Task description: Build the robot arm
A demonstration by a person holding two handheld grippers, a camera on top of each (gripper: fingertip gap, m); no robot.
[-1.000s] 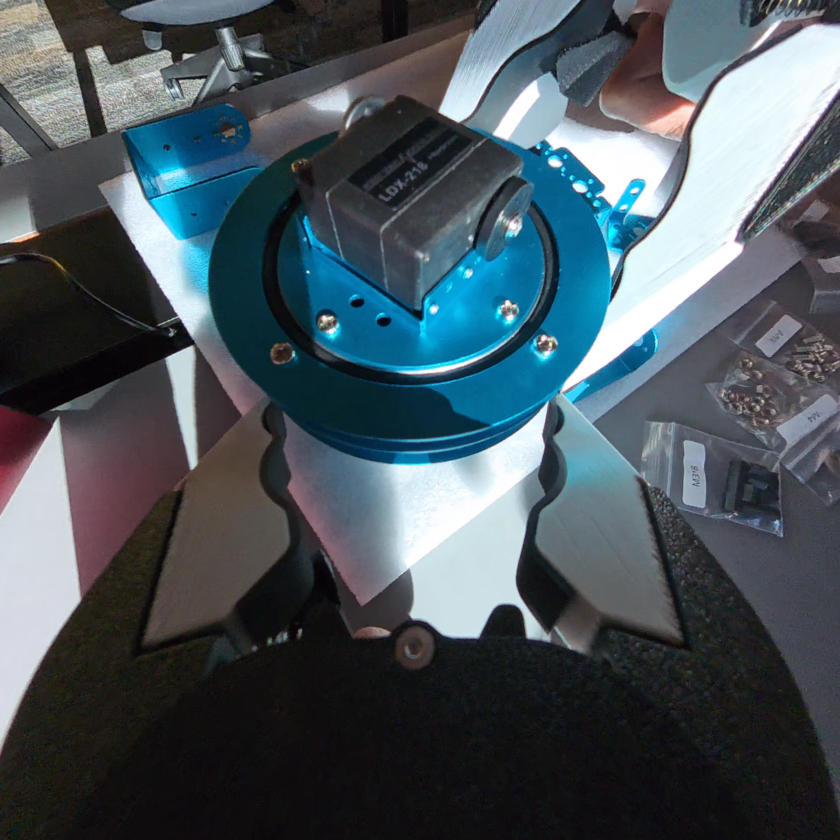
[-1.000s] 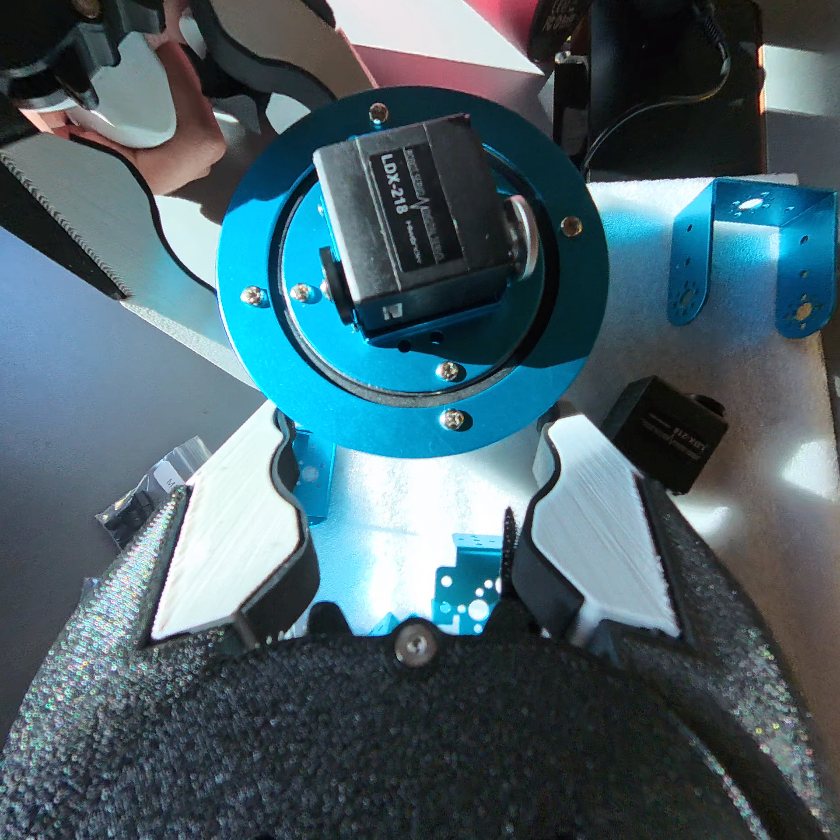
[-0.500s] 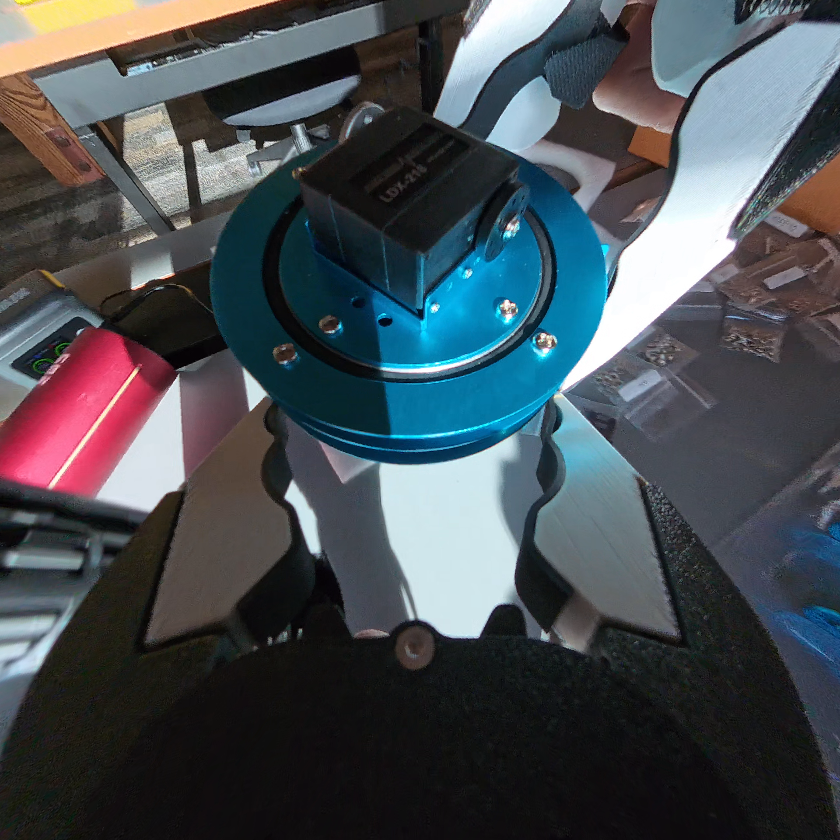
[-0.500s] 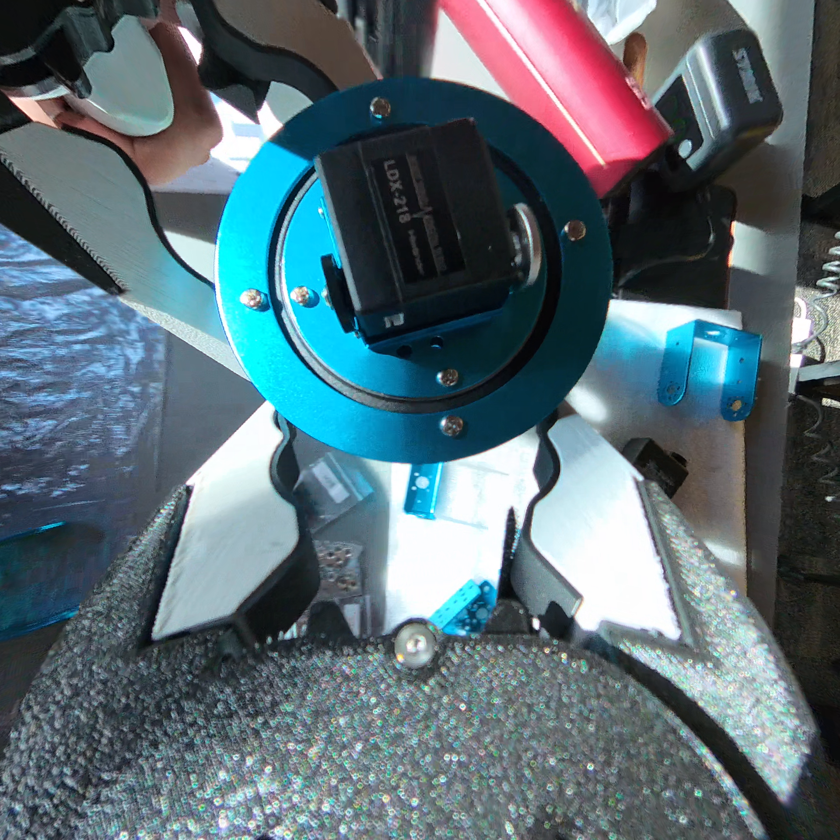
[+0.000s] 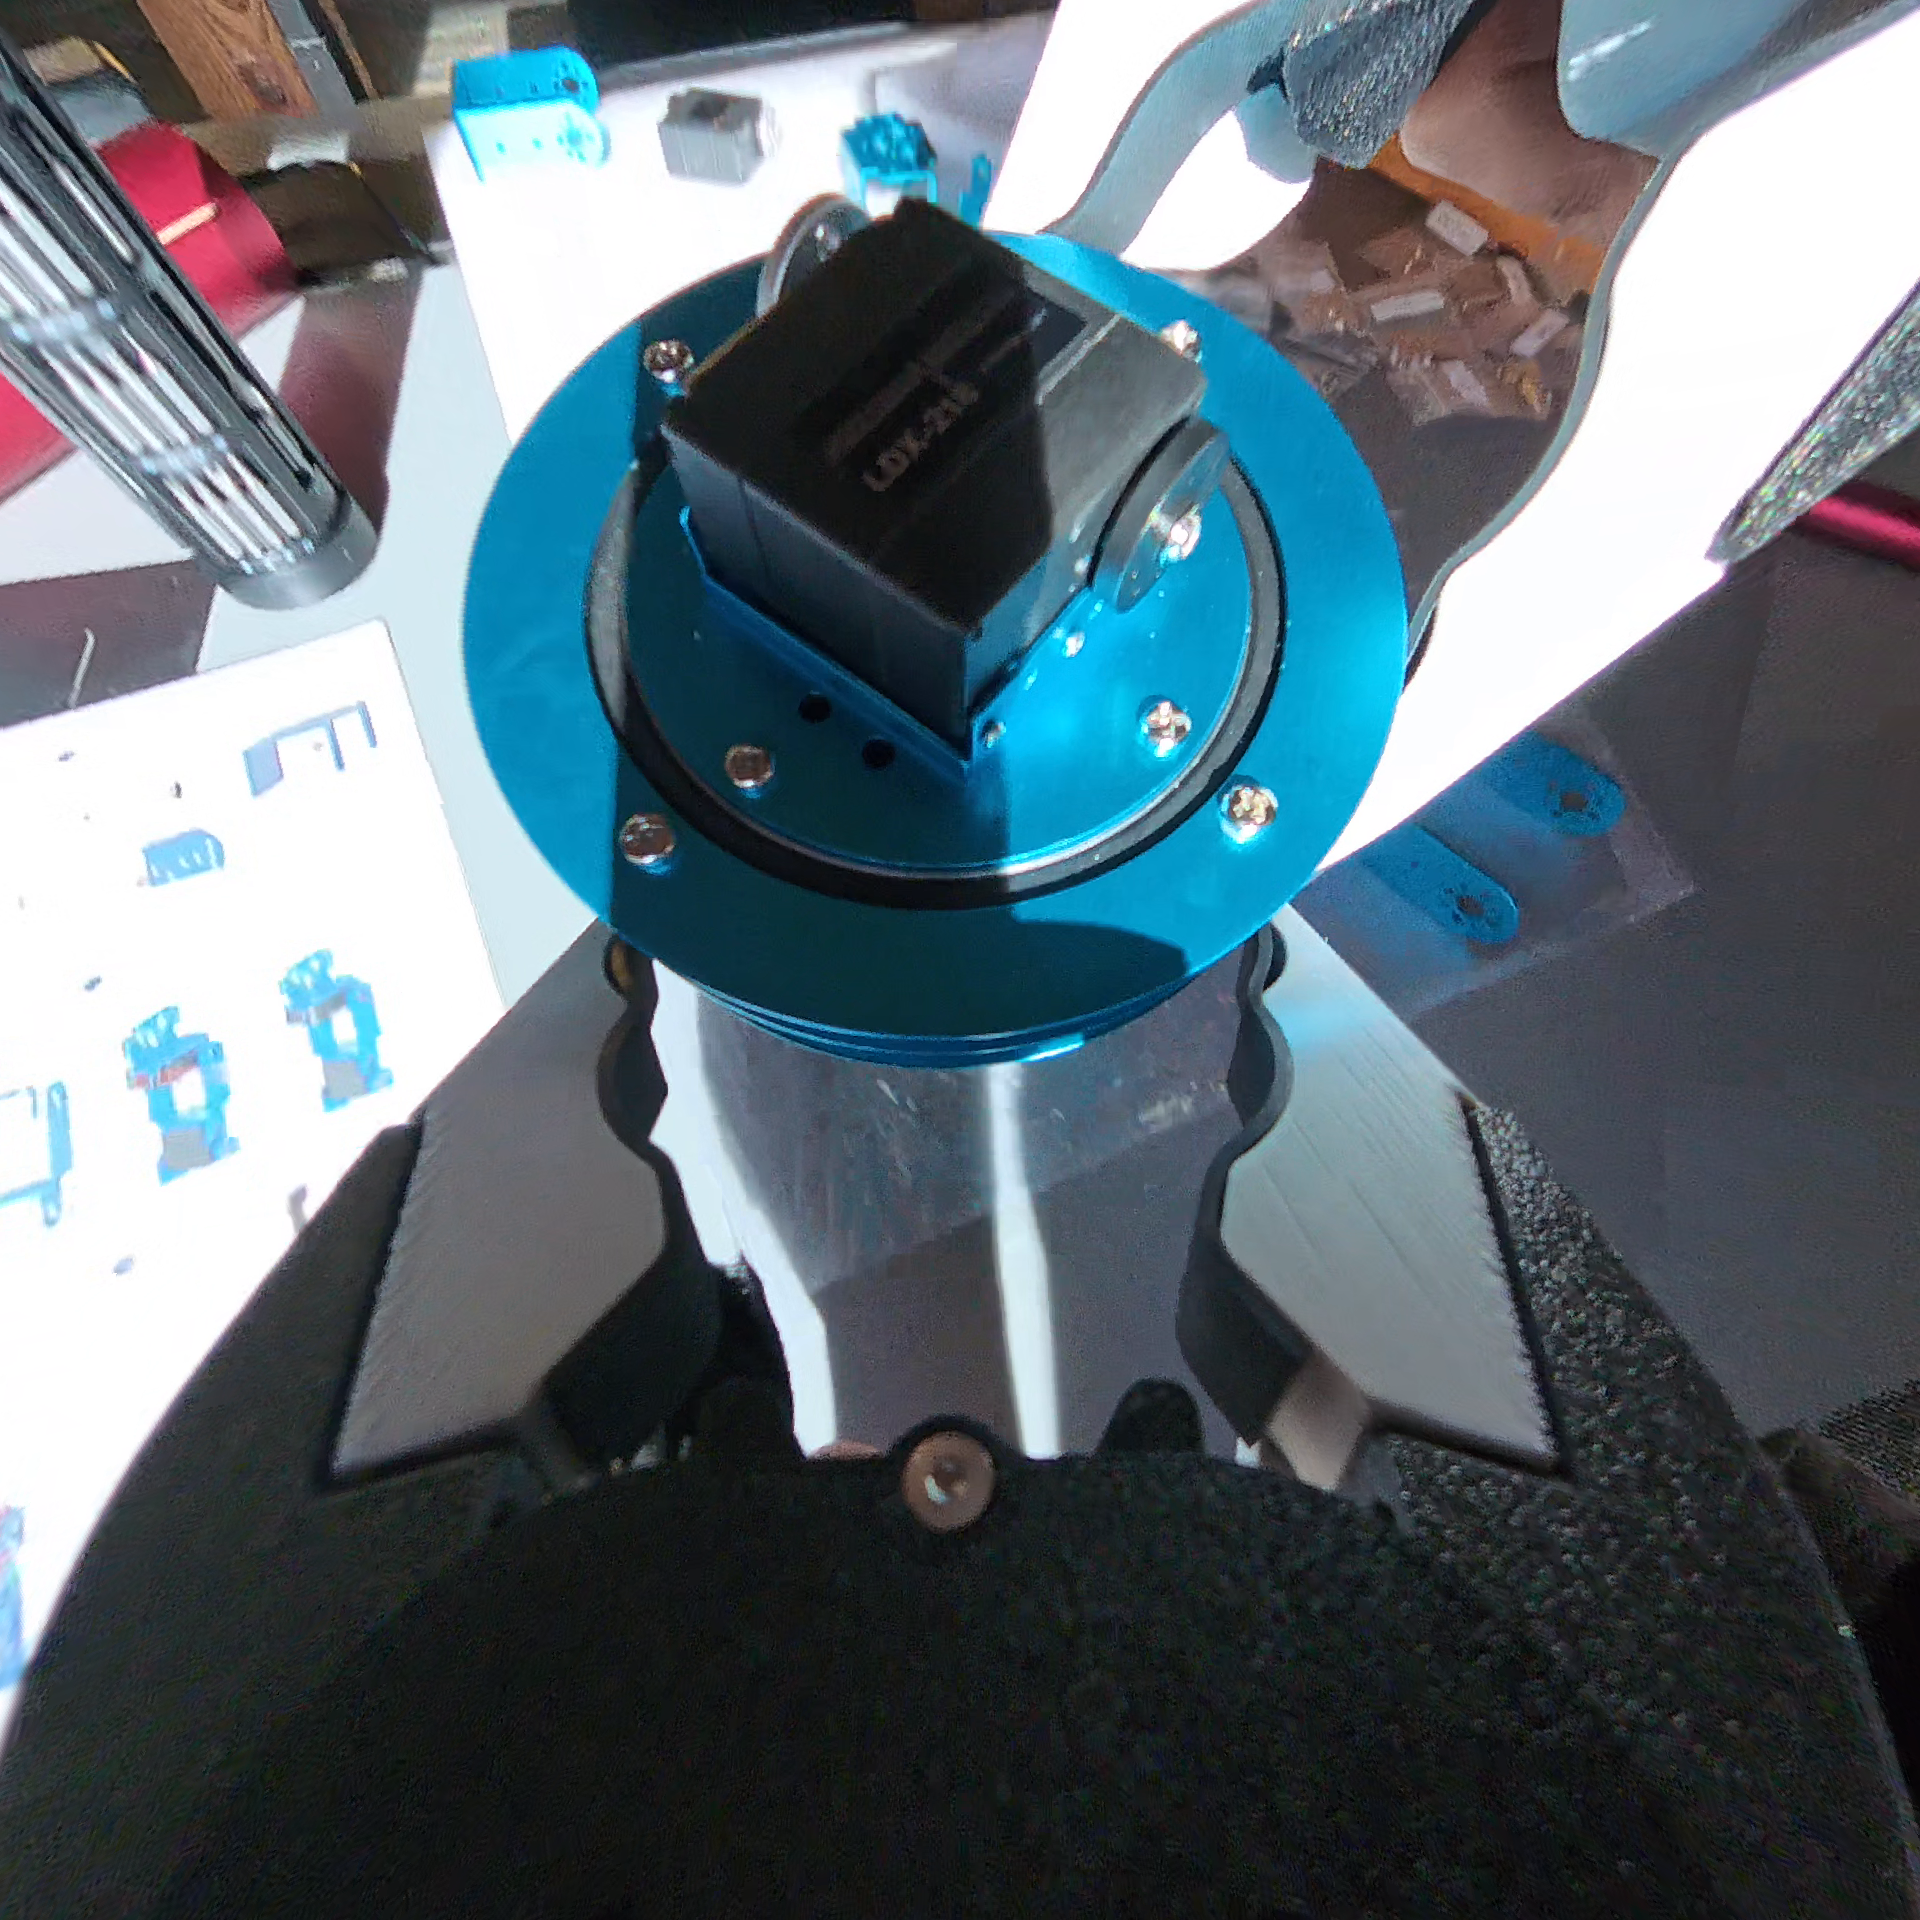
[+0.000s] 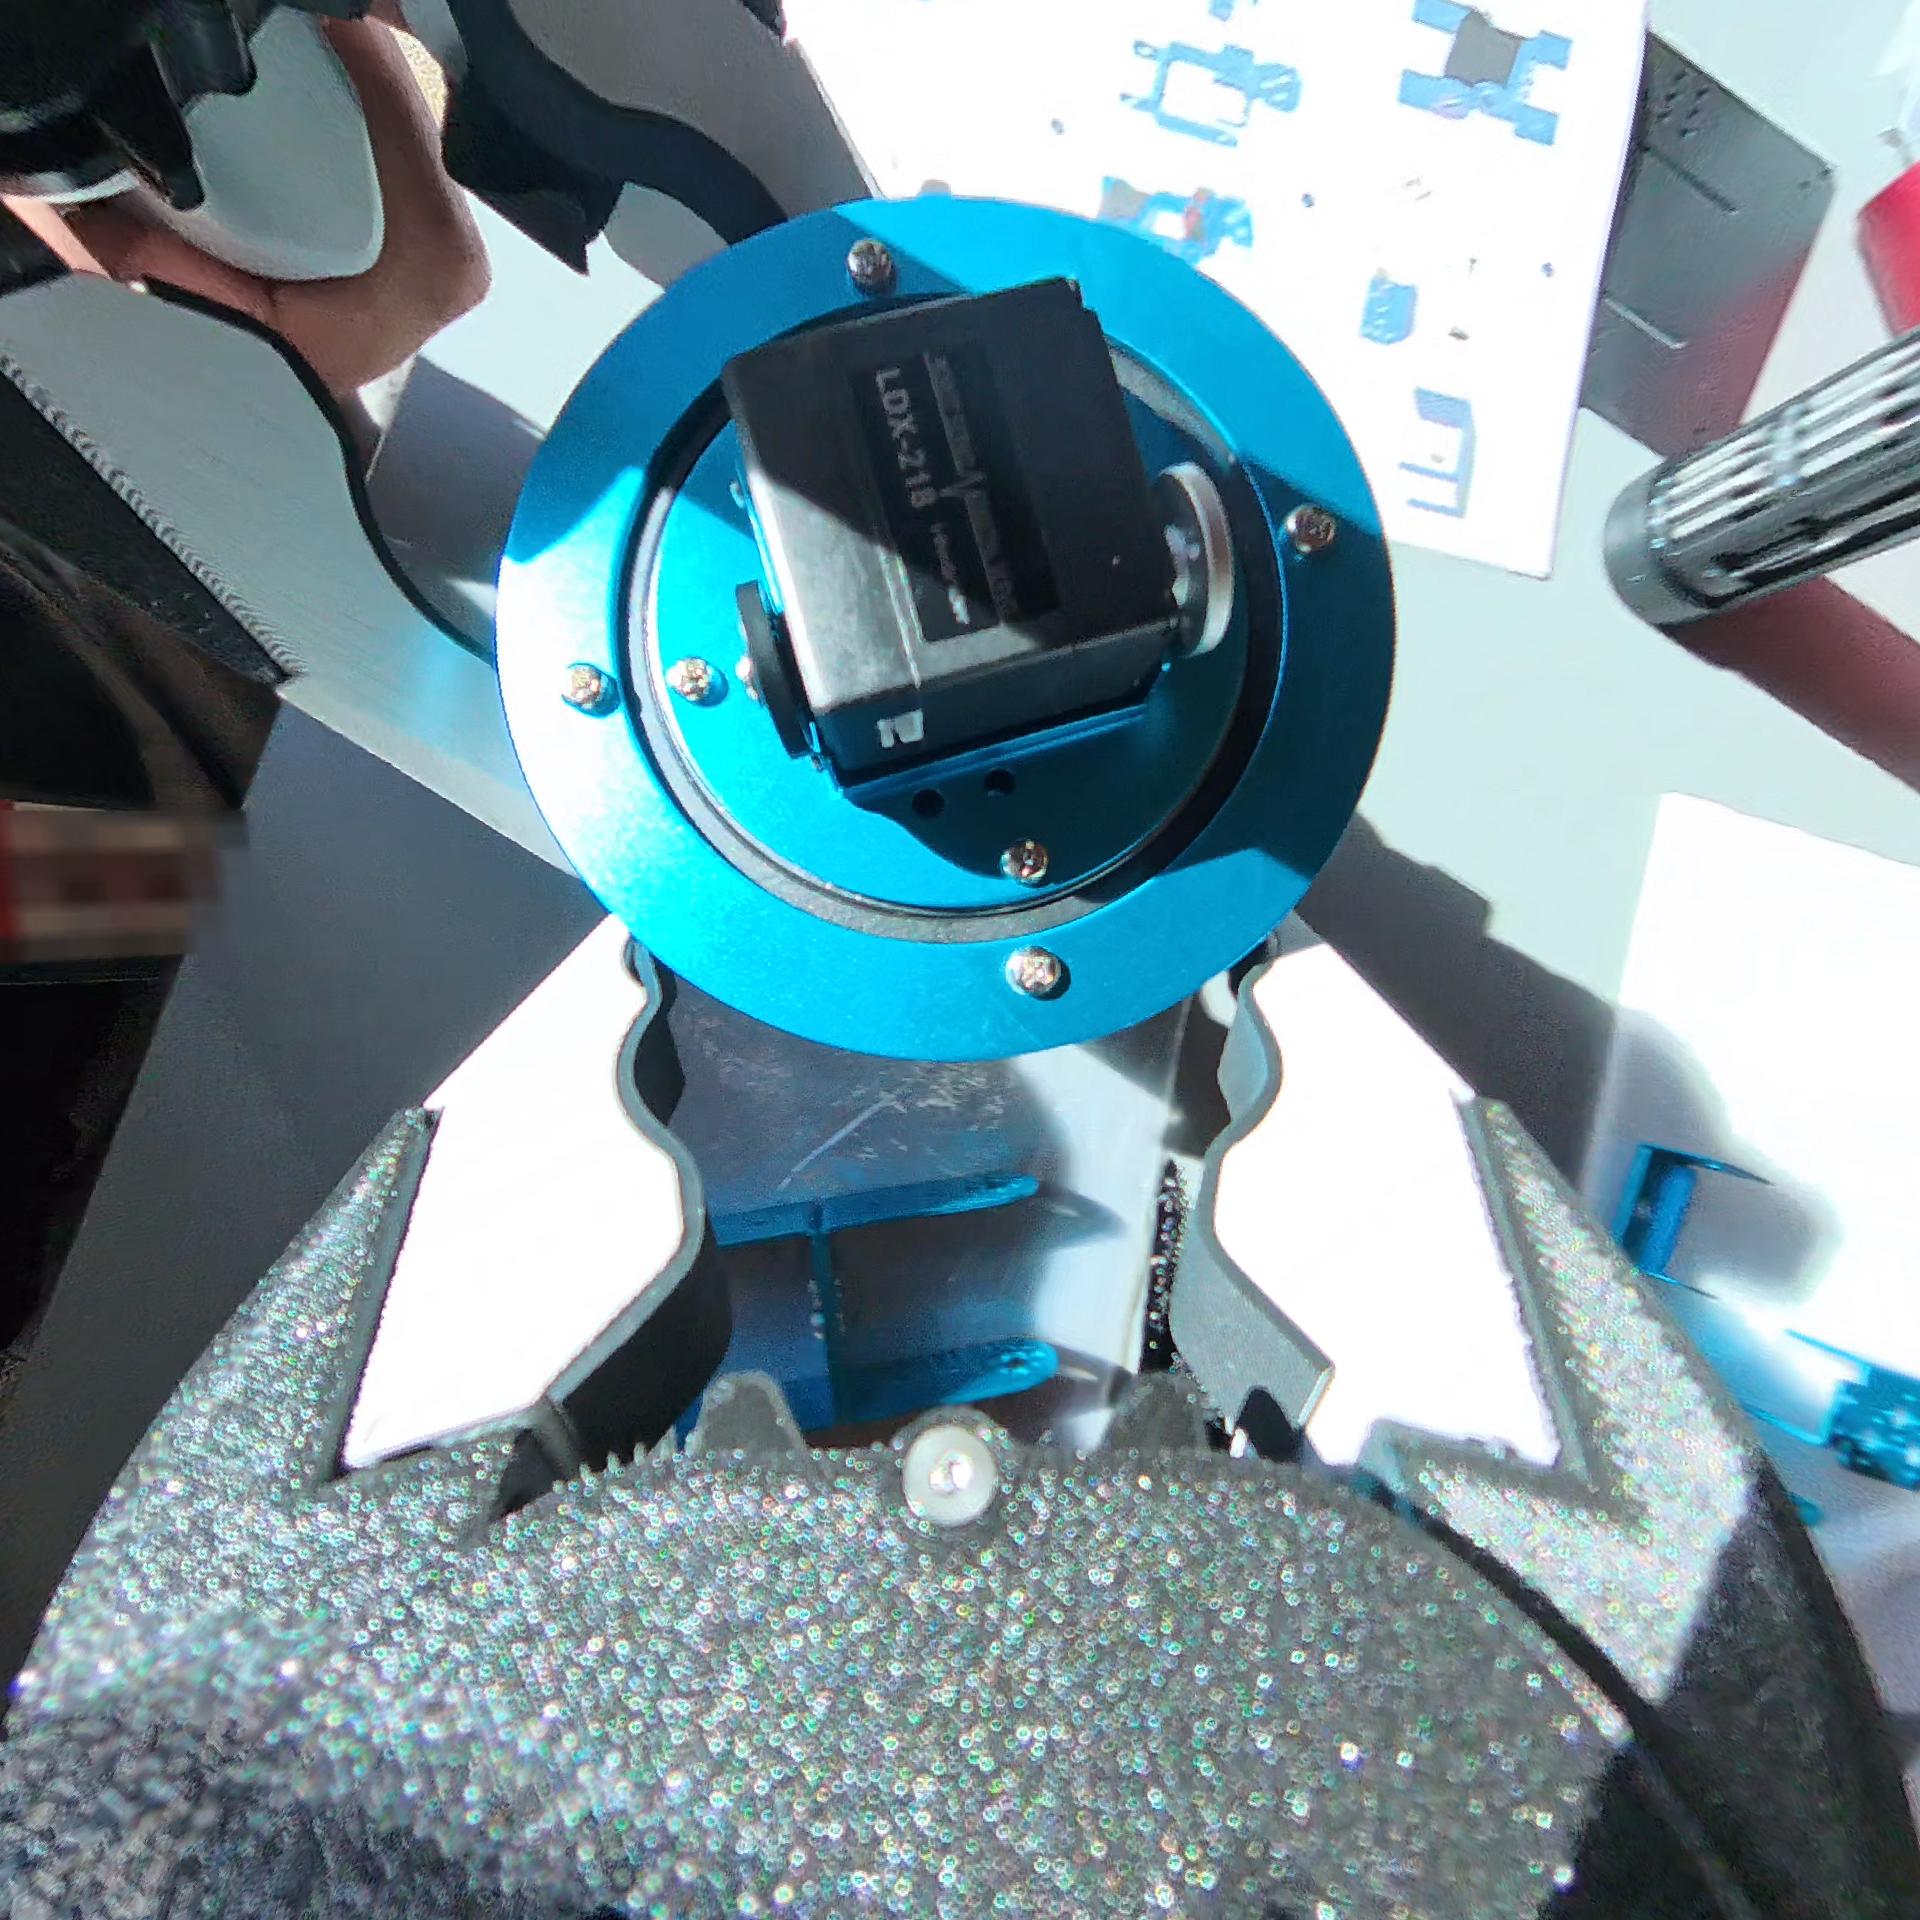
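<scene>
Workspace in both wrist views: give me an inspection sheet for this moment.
Surface: dark tabletop with white foam sheet.
Job's things: blue round base carrying a black servo, held above the table.
Clutter: blue brackets, spare servo, printed diagram sheet, bagged hardware, ribbed black handle.
Grippers: left gripper and right gripper each have jaws at the base's rim.
Cables: nothing seen.
Surroundings: red cylinder.
</scene>
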